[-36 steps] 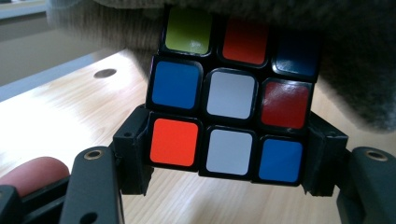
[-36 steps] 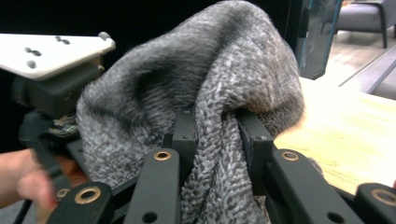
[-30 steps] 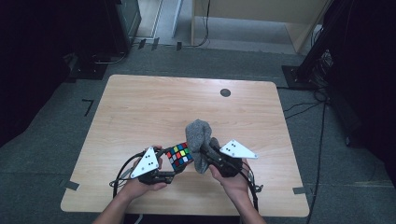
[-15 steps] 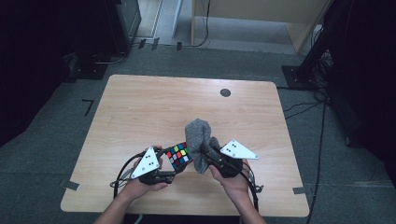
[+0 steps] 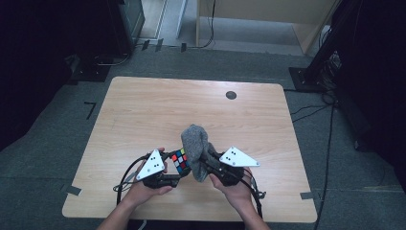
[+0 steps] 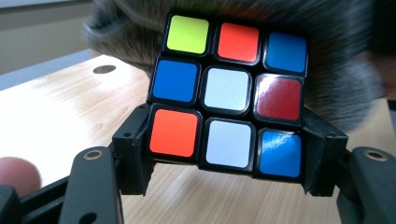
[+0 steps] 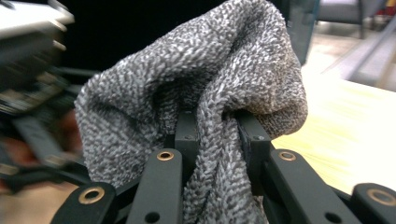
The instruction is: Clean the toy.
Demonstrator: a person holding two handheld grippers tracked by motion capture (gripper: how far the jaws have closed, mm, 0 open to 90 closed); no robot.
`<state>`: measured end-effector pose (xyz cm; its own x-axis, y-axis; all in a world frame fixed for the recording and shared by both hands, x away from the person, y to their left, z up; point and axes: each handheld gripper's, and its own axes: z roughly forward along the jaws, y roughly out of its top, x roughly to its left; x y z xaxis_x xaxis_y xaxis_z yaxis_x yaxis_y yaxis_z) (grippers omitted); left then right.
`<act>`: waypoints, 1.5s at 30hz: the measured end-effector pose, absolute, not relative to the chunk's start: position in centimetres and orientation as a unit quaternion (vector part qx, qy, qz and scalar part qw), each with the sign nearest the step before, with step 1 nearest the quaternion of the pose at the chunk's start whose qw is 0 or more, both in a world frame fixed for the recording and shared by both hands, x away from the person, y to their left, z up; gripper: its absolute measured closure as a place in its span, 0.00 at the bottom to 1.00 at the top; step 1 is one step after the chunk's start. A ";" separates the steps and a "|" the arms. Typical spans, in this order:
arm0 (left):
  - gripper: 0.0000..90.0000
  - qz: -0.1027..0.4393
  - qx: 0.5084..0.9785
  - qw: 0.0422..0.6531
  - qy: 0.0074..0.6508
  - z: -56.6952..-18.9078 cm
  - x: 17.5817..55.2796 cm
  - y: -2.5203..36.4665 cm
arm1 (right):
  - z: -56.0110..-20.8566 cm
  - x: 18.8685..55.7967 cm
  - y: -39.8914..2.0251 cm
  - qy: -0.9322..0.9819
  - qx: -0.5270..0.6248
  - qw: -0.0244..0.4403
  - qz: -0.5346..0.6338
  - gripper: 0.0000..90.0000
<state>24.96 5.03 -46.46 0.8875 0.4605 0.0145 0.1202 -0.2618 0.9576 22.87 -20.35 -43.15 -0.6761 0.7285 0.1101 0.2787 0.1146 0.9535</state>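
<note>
Worktop (image 5: 143,110): pale wood-grain top with rounded corners, bare apart from a small dark round cap (image 5: 231,95) set into it toward 1 o'clock of centre. Two strips of grey tape (image 5: 73,189) sit at the near corners, at 7 and 5 o'clock. Floor around it is grey carpet (image 5: 57,124); a black bracket mark lies on the carpet at 9 o'clock of the worktop. Beyond the far edge, at 12 o'clock, a light wooden cabinet (image 5: 258,9) with cables trailing down; dark equipment stands at 10 and 2 o'clock, room edges in shadow.

Left gripper (image 5: 168,167), held in the person's left hand (image 5: 143,189) near the worktop's 6 o'clock edge: jaws pinch a puzzle cube (image 6: 229,95) by its two opposite sides, cube lifted above the wood. In the left gripper view the facing side shows yellow-green, orange, blue, white and red stickers.

Right gripper (image 5: 205,165), in the right hand (image 5: 234,184), just at 3 o'clock of the cube: jaws pressed together on a fold of grey knitted cloth (image 7: 201,84). The cloth stands up in a bunch above the jaws and lies against the cube's far side, touching it.
</note>
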 end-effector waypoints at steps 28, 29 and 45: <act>0.37 0.159 0.779 0.580 0.180 -46.2 25.0 5.4 | -42.3 22.9 -20.9 0.694 0.348 0.146 0.613 0.82; 0.37 0.159 0.778 0.581 0.179 -46.1 24.9 5.3 | -42.3 22.9 -20.7 0.700 0.347 0.151 0.606 0.82; 0.37 0.253 0.850 0.410 0.213 -46.3 24.4 1.7 | -43.4 20.7 -15.6 0.808 0.224 0.328 0.435 0.82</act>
<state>24.42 1.73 -46.32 0.7812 0.5698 0.2549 0.1550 -0.5726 0.8050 20.73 -15.61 -43.36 -0.6846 0.6474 -0.3351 0.0769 0.5213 0.8499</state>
